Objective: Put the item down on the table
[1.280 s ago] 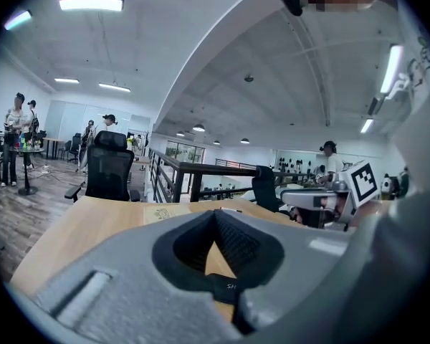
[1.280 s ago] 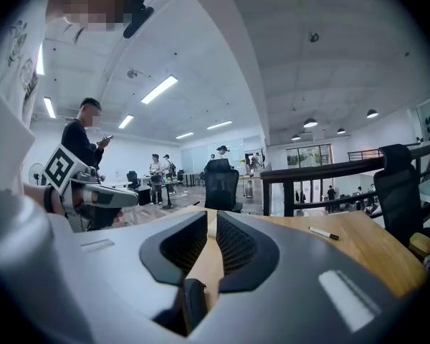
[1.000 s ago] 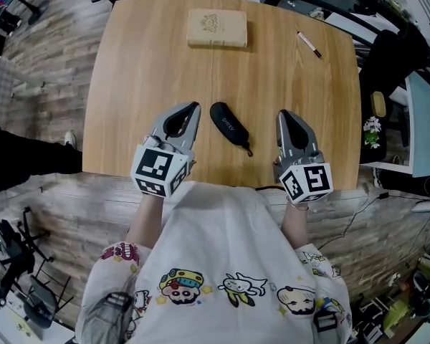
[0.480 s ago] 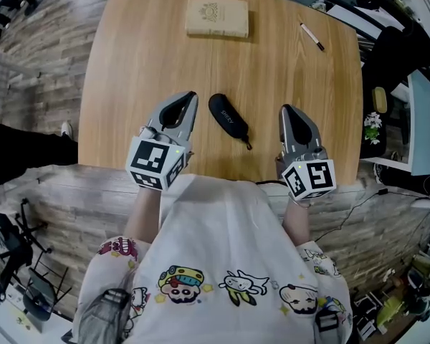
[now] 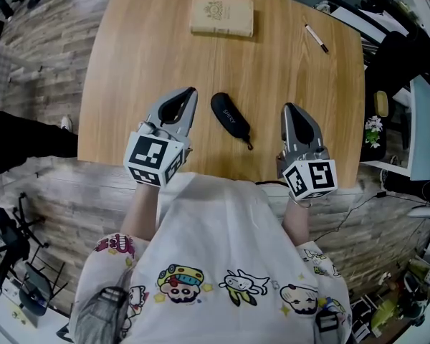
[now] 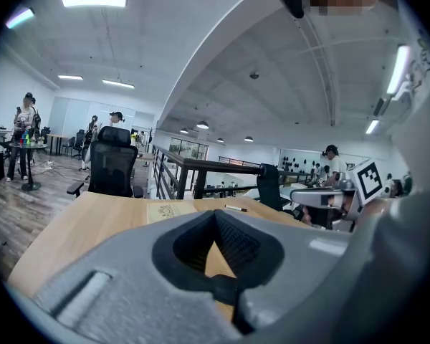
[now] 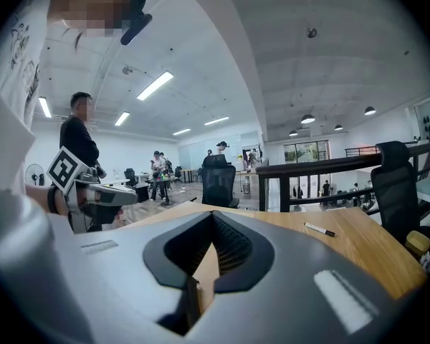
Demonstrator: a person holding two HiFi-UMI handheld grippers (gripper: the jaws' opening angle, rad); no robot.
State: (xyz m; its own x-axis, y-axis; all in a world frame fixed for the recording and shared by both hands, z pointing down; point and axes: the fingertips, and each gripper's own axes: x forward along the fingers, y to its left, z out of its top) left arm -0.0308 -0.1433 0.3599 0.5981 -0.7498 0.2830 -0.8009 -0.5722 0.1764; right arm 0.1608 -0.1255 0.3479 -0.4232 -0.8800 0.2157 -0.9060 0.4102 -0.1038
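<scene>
- Lying flat on the light wooden counter (image 5: pixel 132 63), the black, elongated soft glasses case (image 5: pixel 229 119) sits in the near half, a little left of the middle. Its far end angles to the left, and its near end, which carries a short cord, angles to the right.
- The case lies free between the two grippers and touches neither. Its far end is just beside the tip of the left one, and a wider strip of bare wood separates it from the right one.
- The left grey gripper (image 5: pixel 192 92) points away from the person over the near left part of the counter. Its jaws are clenched tip to tip with nothing between them, and only a sliver of wood shows through the gap behind the tips.
- The right grey gripper (image 5: pixel 289 108) points the same way over the near right part. It too is clenched and empty.
- Each gripper carries a white cube with black square markers at its near end, by the counter's near edge.
- A beige rectangular book (image 5: pixel 221 16) with an emblem on its cover lies flat near the far edge, about mid-width.
- A slim white pen with dark ends (image 5: pixel 317 39) lies at an angle near the far right corner, well apart from the book.
- A black office chair (image 6: pixel 111 165) stands beyond the far edge.
</scene>
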